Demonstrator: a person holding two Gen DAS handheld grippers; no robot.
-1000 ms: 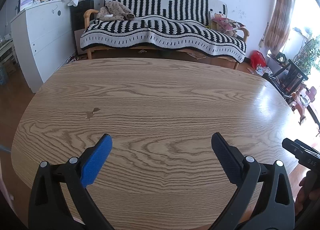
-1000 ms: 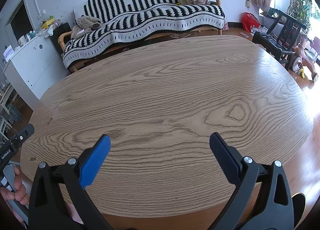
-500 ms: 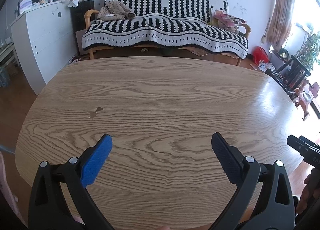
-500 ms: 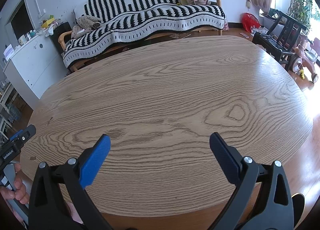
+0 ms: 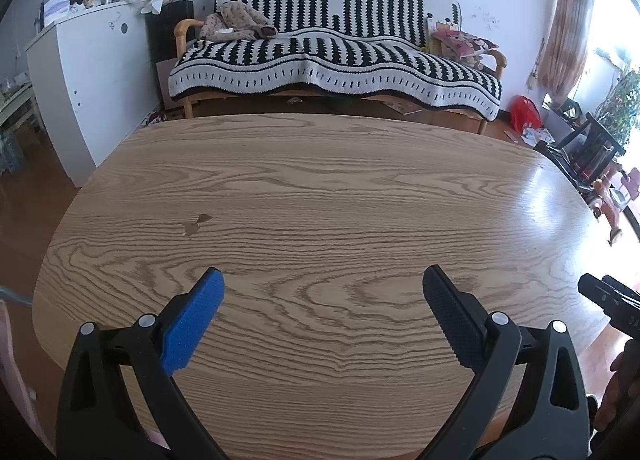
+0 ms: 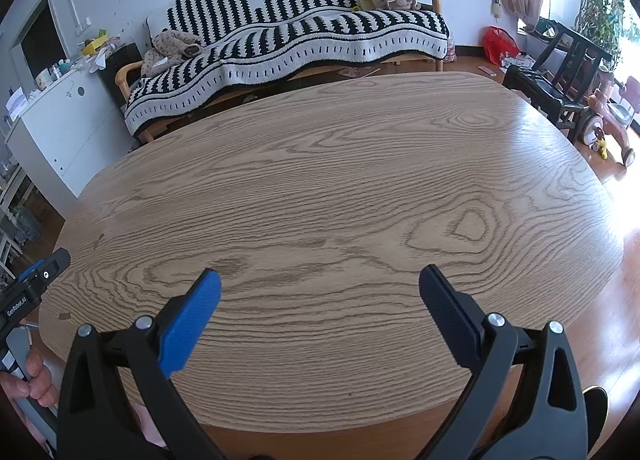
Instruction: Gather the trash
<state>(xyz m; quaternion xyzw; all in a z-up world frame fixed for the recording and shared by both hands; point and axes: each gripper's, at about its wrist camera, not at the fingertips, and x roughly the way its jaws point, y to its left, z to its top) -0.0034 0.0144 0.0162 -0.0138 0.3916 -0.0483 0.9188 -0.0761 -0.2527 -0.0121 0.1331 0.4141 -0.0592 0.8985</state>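
Note:
My left gripper (image 5: 322, 284) is open and empty above the near part of the oval wooden table (image 5: 340, 199). My right gripper (image 6: 320, 284) is open and empty above the near edge of the same table (image 6: 360, 179). A small brown scrap or chip (image 5: 198, 221) lies on the tabletop ahead and left of the left gripper. Another tiny brown scrap (image 6: 63, 315) lies near the table's left edge in the right wrist view. The right gripper's body (image 5: 608, 296) shows at the right edge of the left wrist view. The left gripper's body (image 6: 32, 284) shows at the left edge of the right wrist view.
A sofa with a black-and-white striped blanket (image 5: 332, 55) stands beyond the table. A white cabinet (image 5: 92, 71) is at the back left. A dark chair (image 6: 560, 71), a toy ride-on (image 6: 608, 119) and a red bag (image 6: 498, 43) are to the right.
The left wrist view has shifted slightly, so the table and the brown scrap sit a little further right and up. The right gripper has hardly moved. Both stay open.

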